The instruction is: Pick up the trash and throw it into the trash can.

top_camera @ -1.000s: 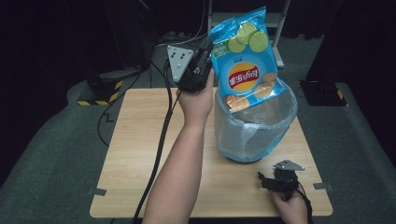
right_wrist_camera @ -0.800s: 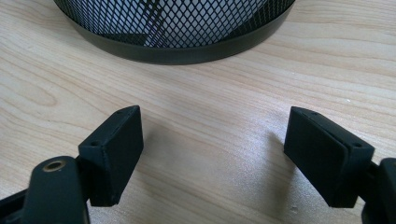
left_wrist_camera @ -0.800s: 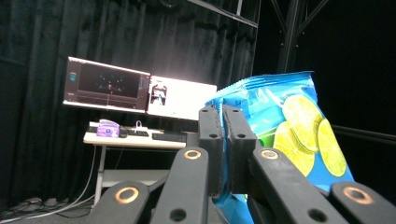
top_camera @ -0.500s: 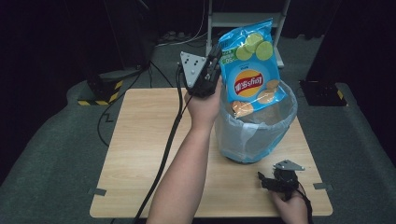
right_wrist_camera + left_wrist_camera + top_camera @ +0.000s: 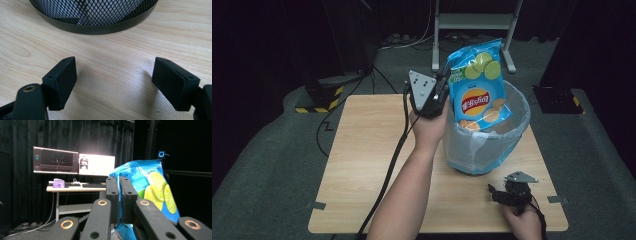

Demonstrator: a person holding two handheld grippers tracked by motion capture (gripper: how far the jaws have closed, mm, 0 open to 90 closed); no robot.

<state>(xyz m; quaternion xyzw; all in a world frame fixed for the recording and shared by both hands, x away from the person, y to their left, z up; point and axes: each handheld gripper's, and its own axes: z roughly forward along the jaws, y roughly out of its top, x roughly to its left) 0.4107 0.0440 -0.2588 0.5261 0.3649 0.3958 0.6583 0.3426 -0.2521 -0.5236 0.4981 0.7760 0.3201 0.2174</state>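
The left tool [image 5: 443, 90] pinches the blue lime-printed chip bag [image 5: 477, 92] by its edge over the black mesh bin [image 5: 492, 145] (plastic-lined); the right tool [image 5: 113, 82] rests wide apart on the wooden bench [image 5: 362, 165].

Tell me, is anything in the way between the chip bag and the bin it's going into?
Nothing visible blocks it. The left gripper is shut on the edge of the chip bag, whose lower end already hangs inside the open mouth of the bin. The bin's blue liner is spread open around it.
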